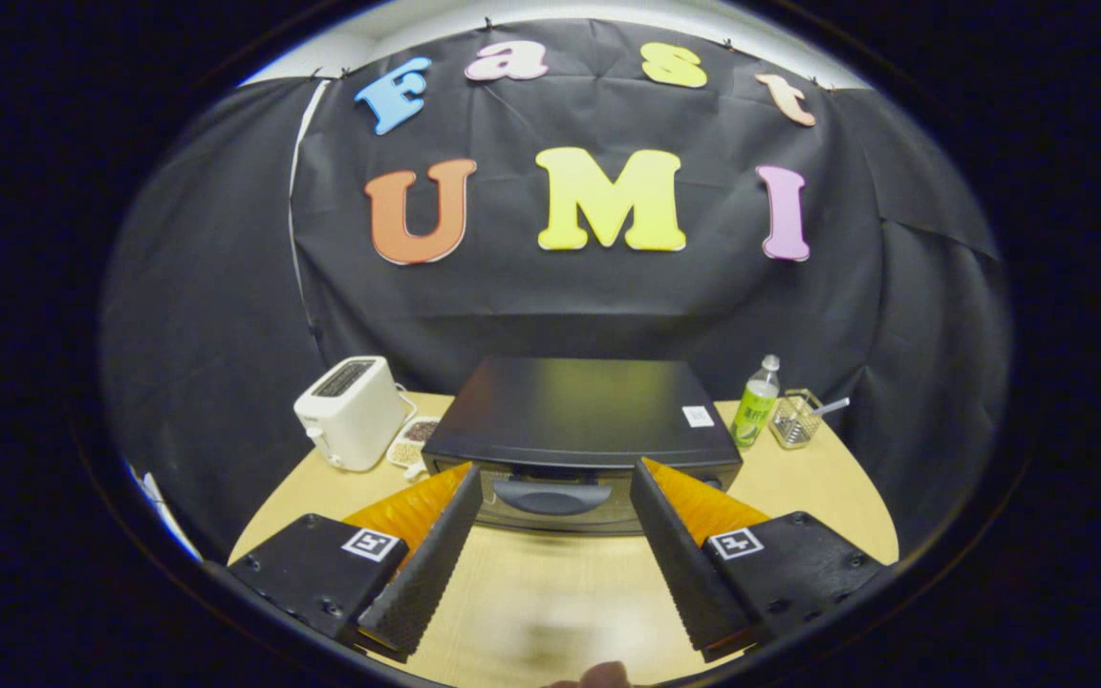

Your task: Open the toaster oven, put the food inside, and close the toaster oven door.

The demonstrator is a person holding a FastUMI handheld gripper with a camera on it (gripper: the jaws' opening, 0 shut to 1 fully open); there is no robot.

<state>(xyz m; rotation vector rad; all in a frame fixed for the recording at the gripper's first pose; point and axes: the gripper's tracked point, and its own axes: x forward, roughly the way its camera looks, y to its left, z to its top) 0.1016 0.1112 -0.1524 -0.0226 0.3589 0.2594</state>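
Toaster oven (581, 430) sits on worktop (828, 487), door shut, handle (551, 496) just ahead of the hand-held gripper (550, 497), whose fingers stand wide and empty, aligned to straddle it; food placement cannot be told

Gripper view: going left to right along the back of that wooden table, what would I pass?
White pop-up toaster → small dish of grains → black toaster oven, door closed → green plastic bottle → wire mesh basket. The open tool points at the oven's handle.
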